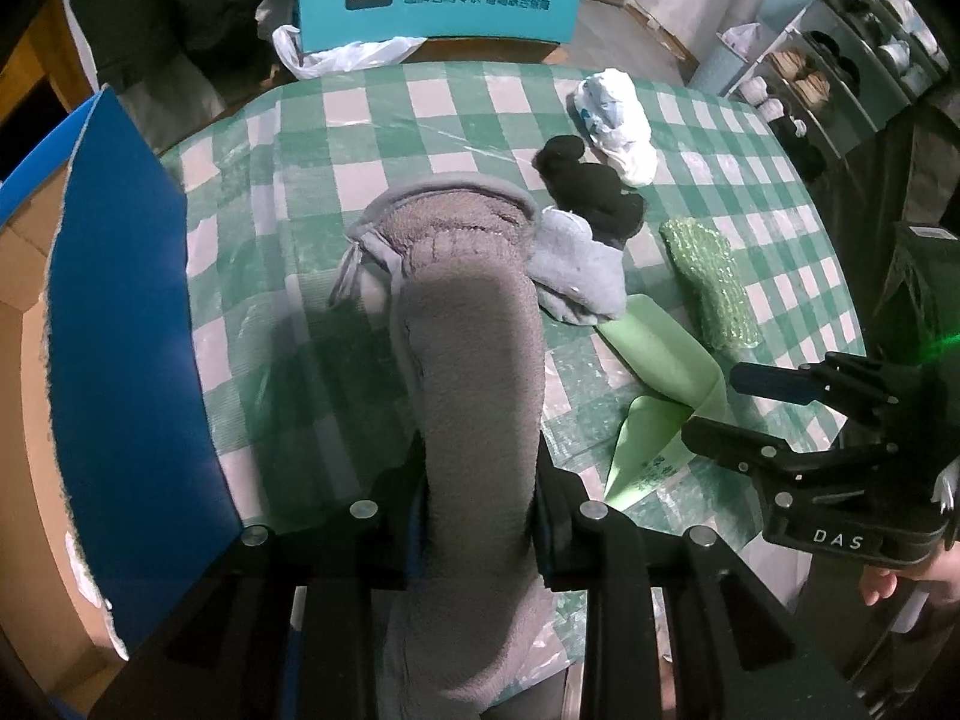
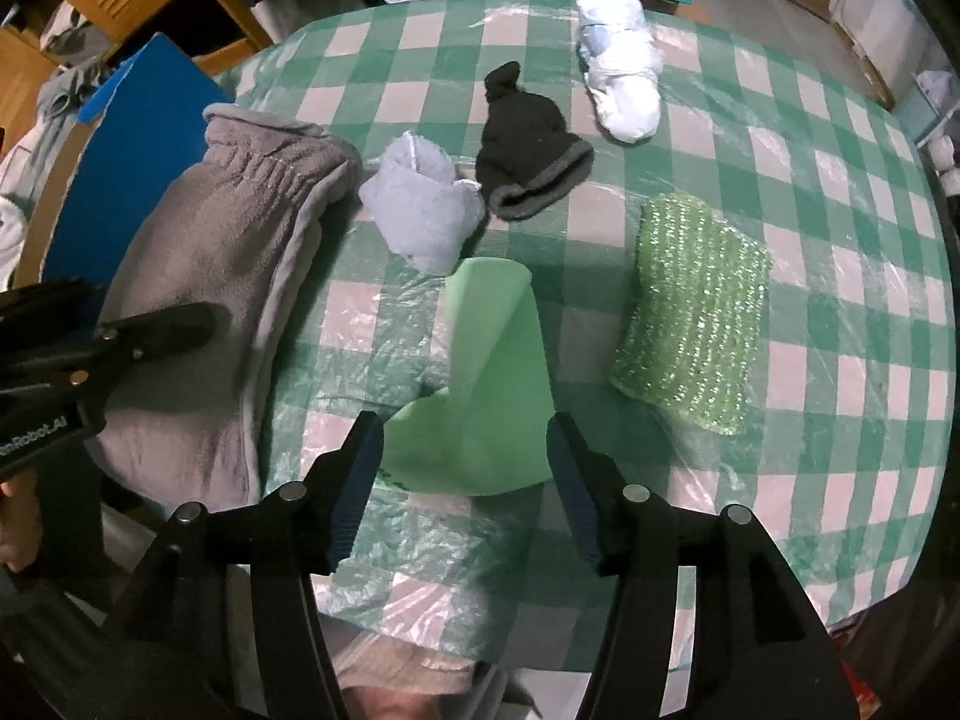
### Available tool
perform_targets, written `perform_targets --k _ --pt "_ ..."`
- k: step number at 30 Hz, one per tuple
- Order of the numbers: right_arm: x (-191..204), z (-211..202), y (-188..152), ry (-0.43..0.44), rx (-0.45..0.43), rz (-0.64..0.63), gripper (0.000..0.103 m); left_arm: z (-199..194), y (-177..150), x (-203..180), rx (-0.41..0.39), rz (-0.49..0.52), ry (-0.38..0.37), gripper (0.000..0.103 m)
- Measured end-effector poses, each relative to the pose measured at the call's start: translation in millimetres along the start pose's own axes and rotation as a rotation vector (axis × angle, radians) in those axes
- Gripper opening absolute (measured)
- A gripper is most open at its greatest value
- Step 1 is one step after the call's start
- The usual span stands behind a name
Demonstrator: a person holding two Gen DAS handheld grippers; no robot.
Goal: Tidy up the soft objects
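**Grey fleece clamped, right jaws spread over the green sheet**

The grey fleece garment (image 1: 474, 360), largest of the lot, runs straight out from between the left gripper (image 1: 477, 510), whose jaws pinch a fold of it; probably so it can be carried to the blue-flapped cardboard box (image 1: 120, 324) at that tool's left. The right gripper (image 2: 465, 480) stands about half open and empty, its jaws straddling the near end of the pale green sheet (image 2: 498, 360), likely next. Beyond its fingertips lie the glittery green pad (image 2: 690, 312), light grey cloth (image 2: 420, 204) and black beanie (image 2: 528, 150).
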State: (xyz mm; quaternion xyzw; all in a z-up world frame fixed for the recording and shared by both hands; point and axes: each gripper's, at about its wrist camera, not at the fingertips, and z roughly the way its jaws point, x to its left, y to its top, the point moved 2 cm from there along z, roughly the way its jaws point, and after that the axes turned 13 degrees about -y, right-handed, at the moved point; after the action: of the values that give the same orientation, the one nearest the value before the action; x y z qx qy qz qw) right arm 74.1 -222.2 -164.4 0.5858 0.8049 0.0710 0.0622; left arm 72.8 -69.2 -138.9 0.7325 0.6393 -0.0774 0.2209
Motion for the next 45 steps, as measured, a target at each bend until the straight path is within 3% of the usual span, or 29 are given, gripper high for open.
perform_targets --k 8,13,19,20,22,23,26,28,34,45 --pt "7 8 -6 -0.016 0.008 -0.056 0.057 11 0 -2 0.02 0.001 0.012 0.035" --pt "20 23 -3 -0.034 0.02 -0.103 0.057 18 0 -3 0.032 0.0 0.017 0.056" --pt "26 29 0 -0.057 0.004 -0.134 0.057 33 -1 4 0.065 -0.026 0.019 0.059" --pt "26 30 0 -0.055 0.005 -0.134 0.056 34 -1 6 0.068 -0.03 0.017 0.059" --pt "27 32 0 -0.054 0.008 -0.135 0.042 38 -2 8 0.074 -0.034 0.015 0.059" --pt "29 34 0 -0.054 0.015 -0.136 0.039 39 -2 8 0.077 -0.036 0.015 0.059" --pt "30 38 -2 -0.062 0.028 -0.137 0.026 39 -3 8 0.075 -0.039 0.008 0.044" --pt "28 35 -5 -0.062 0.026 -0.138 0.01 37 -3 6 0.073 -0.033 -0.003 0.035" --pt "25 24 -1 -0.037 -0.002 -0.098 0.007 26 -4 -3 0.045 0.015 0.033 0.025" --pt "9 -18 2 -0.01 -0.083 -0.038 0.007 -8 -4 -15 -0.035 0.061 0.052 0.024"
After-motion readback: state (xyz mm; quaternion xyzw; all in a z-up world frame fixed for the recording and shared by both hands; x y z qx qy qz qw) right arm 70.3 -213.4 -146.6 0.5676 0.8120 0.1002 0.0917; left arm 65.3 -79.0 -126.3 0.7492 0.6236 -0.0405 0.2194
